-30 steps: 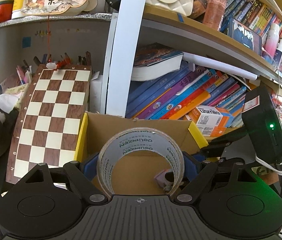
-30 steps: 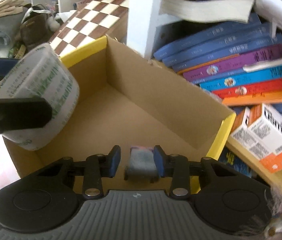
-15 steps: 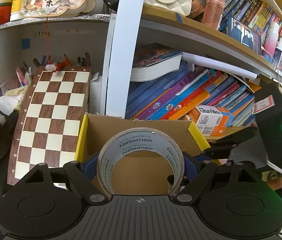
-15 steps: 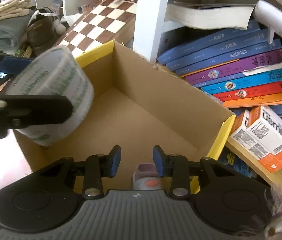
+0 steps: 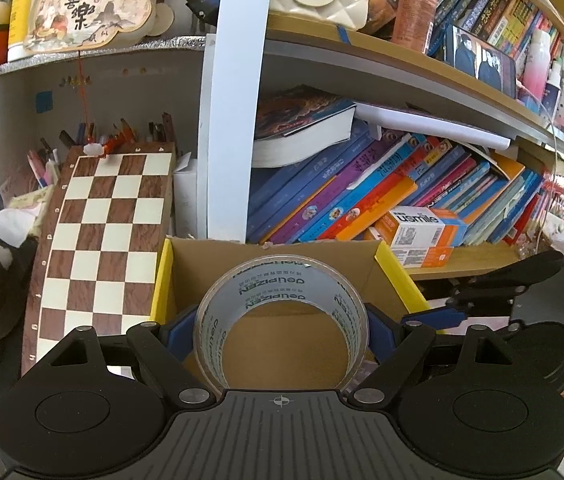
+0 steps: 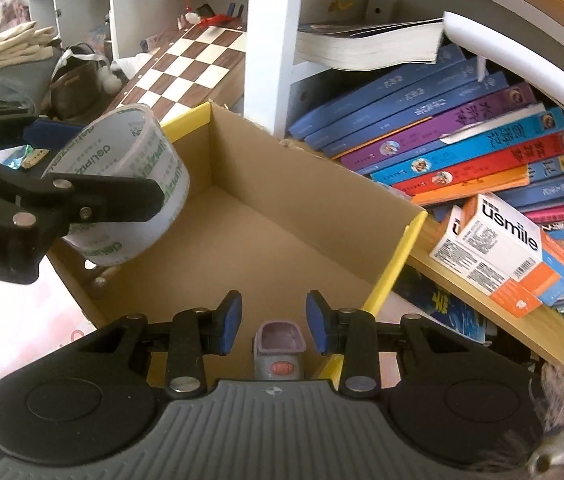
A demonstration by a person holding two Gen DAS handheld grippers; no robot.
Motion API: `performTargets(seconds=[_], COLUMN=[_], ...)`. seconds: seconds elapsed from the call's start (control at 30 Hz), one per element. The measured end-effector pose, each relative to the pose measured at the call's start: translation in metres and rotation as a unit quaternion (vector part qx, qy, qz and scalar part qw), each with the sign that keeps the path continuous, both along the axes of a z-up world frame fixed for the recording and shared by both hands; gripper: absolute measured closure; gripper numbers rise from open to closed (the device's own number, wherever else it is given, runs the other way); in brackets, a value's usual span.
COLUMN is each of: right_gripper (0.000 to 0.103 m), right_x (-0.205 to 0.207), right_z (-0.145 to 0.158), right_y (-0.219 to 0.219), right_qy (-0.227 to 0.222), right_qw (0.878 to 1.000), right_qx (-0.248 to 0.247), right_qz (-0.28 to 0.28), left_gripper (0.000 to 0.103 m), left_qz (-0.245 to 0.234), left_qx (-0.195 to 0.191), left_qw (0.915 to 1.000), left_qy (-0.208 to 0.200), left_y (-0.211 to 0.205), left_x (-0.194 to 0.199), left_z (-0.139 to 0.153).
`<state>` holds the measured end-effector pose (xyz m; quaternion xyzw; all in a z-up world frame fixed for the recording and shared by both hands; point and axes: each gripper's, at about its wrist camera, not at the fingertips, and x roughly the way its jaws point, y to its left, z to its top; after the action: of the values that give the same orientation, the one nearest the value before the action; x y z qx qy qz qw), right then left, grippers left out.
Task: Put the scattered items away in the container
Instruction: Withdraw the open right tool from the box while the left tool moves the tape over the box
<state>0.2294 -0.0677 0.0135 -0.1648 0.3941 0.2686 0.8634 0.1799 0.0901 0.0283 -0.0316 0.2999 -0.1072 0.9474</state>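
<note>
1. Left wrist view: left hand-held gripper (image 5: 281, 330) clamped a roll of clear tape (image 5: 280, 312) between its blue pads, pressing on both sides of the roll. The roll was held above the near edge of a cardboard box (image 5: 322, 258) with yellow-taped rims.
2. Right wrist view: right hand-held gripper (image 6: 272, 320) had its blue pads apart and gripped nothing. A small grey and lilac item (image 6: 279, 354) lay below the gap between them, inside the box (image 6: 302, 208) at its near corner; its bottom was hidden by the gripper body. The tape roll (image 6: 130, 184) and the left hand-held gripper (image 6: 94, 184) showed at the left, over the box's left wall.
3. Surroundings: a chessboard (image 5: 102, 236) leaned left of the box; slanted books (image 5: 362, 196) filled the shelf behind; an orange and white carton (image 5: 422, 230) lay on the shelf to the right.
</note>
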Motion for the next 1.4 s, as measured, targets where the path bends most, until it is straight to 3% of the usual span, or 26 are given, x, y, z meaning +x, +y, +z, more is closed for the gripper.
performTargets(seconds=[1.0, 1.1, 1.3, 1.4], right_gripper=[0.068, 0.068, 0.068, 0.067], right_x=[-0.022, -0.022, -0.022, -0.021], right_z=[0.010, 0.008, 0.007, 0.007], right_y=[-0.029, -0.031, -0.033, -0.034], right_qy=[-0.028, -0.028, -0.024, -0.019], right_qw=[0.997, 0.997, 0.997, 0.996], right_qx=[0.036, 0.039, 0.044, 0.057], right_qz=[-0.060, -0.062, -0.058, -0.059], left_gripper=[0.018, 0.018, 0.018, 0.018], left_qz=[-0.043, -0.056, -0.101, -0.110], left_qx=[0.053, 0.068, 0.140, 0.148], left_qw=[0.9973, 0.9953, 0.9836, 0.9808], left_qy=[0.029, 0.041, 0.054, 0.063], left_y=[-0.013, -0.018, -0.034, -0.039], left_x=[0.030, 0.035, 0.047, 0.053], left_z=[-0.005, -0.010, -0.014, -0.015])
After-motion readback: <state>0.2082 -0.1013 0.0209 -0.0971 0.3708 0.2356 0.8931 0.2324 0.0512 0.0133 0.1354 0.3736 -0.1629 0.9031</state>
